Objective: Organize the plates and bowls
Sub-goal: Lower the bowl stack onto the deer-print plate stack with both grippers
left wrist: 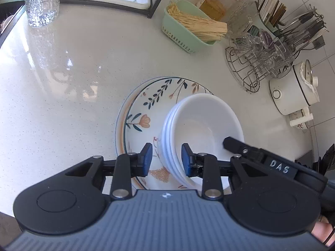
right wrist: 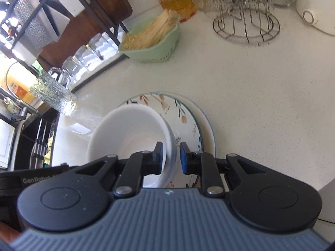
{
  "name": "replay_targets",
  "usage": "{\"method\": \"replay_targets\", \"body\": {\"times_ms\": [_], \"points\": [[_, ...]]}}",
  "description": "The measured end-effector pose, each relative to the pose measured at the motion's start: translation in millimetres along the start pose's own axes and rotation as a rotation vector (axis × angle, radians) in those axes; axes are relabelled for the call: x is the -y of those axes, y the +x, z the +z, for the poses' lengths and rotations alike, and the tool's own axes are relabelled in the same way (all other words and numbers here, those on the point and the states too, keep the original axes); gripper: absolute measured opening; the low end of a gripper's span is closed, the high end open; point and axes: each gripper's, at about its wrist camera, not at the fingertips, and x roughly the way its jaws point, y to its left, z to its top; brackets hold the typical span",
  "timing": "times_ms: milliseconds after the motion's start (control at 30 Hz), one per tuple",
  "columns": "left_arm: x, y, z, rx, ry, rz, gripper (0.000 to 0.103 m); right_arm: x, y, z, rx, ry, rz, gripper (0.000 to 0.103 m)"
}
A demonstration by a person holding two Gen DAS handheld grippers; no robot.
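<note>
Both grippers straddle opposite rims of the nested white bowls (left wrist: 201, 129) resting on the floral plate (left wrist: 146, 108): left gripper (left wrist: 165, 160) and right gripper (right wrist: 171, 158) part-open, not pinching; uneven closing could tip the stack

The right tool (right wrist: 170, 156) straddles the rim of stacked white bowls (right wrist: 129, 129) on floral plates (right wrist: 188, 117).

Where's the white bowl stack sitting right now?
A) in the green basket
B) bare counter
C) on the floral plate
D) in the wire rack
C: the white bowl stack rests on the floral plate, with both grippers' fingers straddling the stack's rim on opposite sides.
</note>
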Motion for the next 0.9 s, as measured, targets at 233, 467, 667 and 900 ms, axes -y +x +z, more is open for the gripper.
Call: {"method": "replay_targets", "body": {"times_ms": [233, 467, 667, 900], "points": [[6.7, -38.5, 4.4, 0.062, 0.038, -0.019, 0.036, -7.8, -38.7, 13.0, 0.084, -0.052, -0.006, 0.022], [33.1, -100.0, 6.2, 0.186, 0.137, -0.016, 0.036, -26.1, -101.9, 25.4, 0.224, -0.133, 0.013, 0.022], [58.6, -145.6, -8.7, 0.275, 0.211, -0.009, 0.036, -33.5, -158.3, 29.0, 0.369, -0.197, 0.022, 0.021], [90.7, -193.0, -50.4, 0.415, 0.285, 0.002, 0.039, -28.8, -196.0, 11.8, 0.417, -0.215, 0.071, 0.021]]}}
